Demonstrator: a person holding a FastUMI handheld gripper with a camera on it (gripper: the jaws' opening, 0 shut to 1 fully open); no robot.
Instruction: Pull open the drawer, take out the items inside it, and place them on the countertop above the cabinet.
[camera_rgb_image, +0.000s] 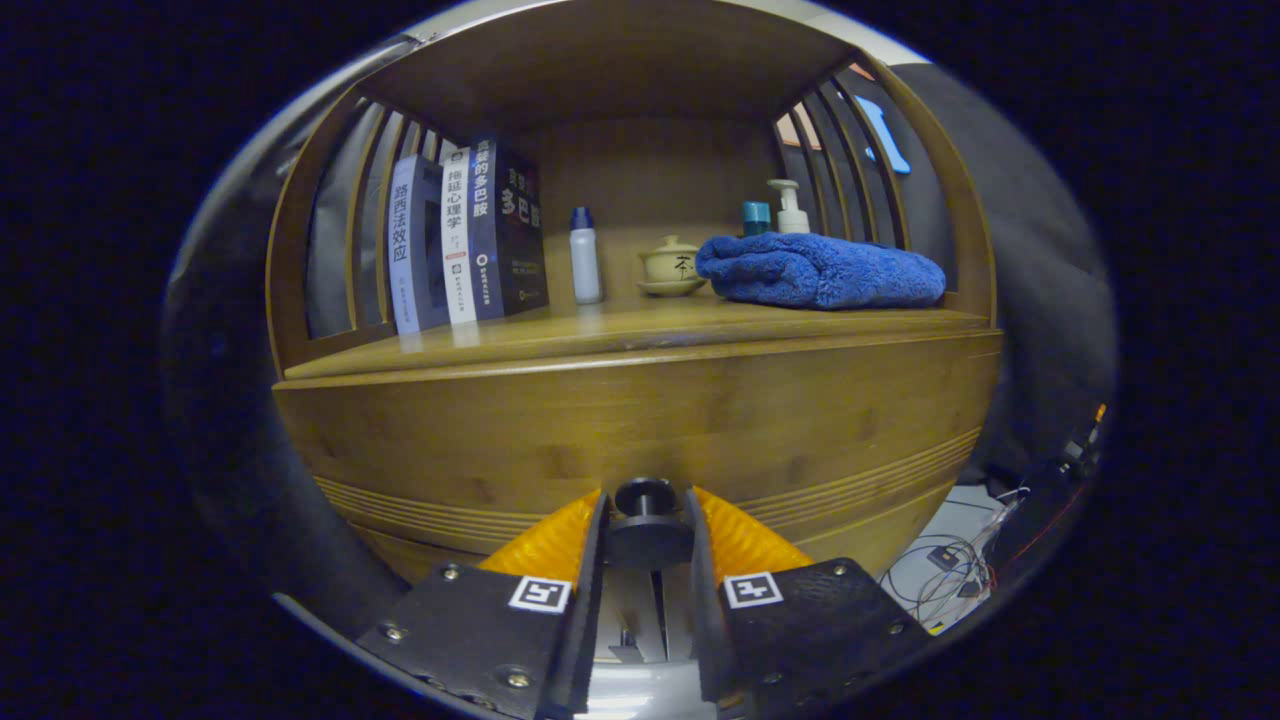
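Gripping the drawer knob (645, 497), the gripper (646, 520) sits square against the wooden drawer front (640, 420), with one finger pressed on each side of the dark round knob. The knob stands between the fingertips, its round face toward the camera and its wider base just below, also held between the fingers. The drawer front appears flush with the cabinet; whether it has been drawn out at all cannot be told. The drawer's contents are hidden behind the front.

Above the drawer lies the wooden countertop (600, 335), forming the floor of an open shelf with slatted sides and a wooden back. On the left of the countertop stand three upright books (465, 240), side by side and close to the left slats. To the right of the books stands a small white bottle (585, 255) with a blue cap. Further right, toward the far side, sits a pale lidded teacup (672, 265) on its saucer. On the right of the countertop lies a folded blue towel (820, 270). Behind the towel stand a white pump bottle (790, 208) and a teal-capped container (756, 217), their lower parts hidden by the towel.

On the floor to the right of the cabinet lies a tangle of cables (950, 570).
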